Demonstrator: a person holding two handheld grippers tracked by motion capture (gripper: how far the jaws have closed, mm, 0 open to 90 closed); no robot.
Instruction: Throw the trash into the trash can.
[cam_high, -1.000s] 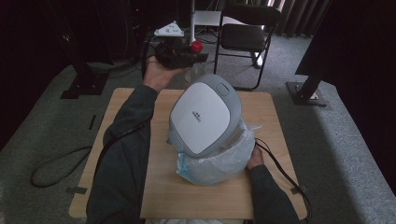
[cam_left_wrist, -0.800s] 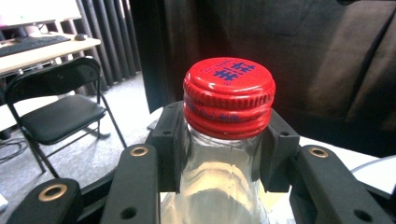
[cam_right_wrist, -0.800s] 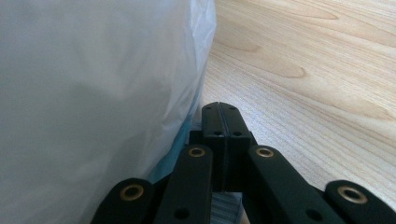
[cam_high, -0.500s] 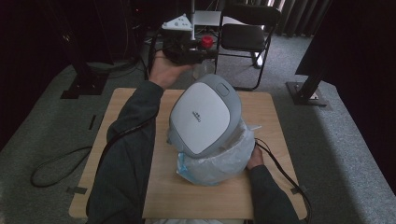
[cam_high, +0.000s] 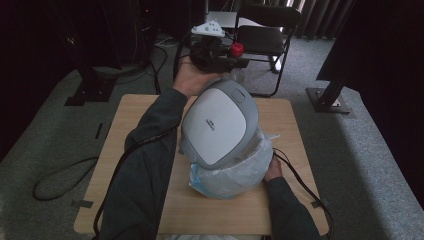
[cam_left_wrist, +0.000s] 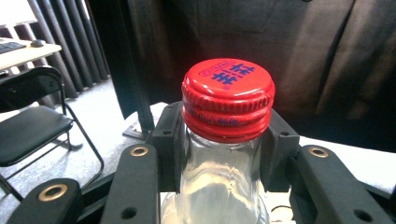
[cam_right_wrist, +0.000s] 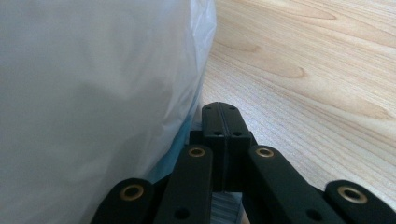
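Lifted a little higher and carried farther beyond the far edge of the table (cam_high: 150, 107) than half a second ago, the left gripper (cam_high: 220, 55) with the bottle (cam_left_wrist: 219, 182) in it; clenched on the clear glass neck just under the red cap (cam_left_wrist: 228, 99), one black jaw on each side. Best done, by the look of it, with the squeeze kept even and the bottle held upright, since smooth glass could slip or swing in so narrow a hold; red screw cap ribbed round its rim, printed in blue on top, seemingly screwed fully down; glass beneath clear and seemingly empty at the neck. Farther right, a grey and white helmet-like device (cam_high: 220, 122) above a pale plastic bag (cam_right_wrist: 93, 93) on the wooden top; beside the bag, the right gripper (cam_right_wrist: 223, 140), jaws pressed together on nothing, low over the wood.
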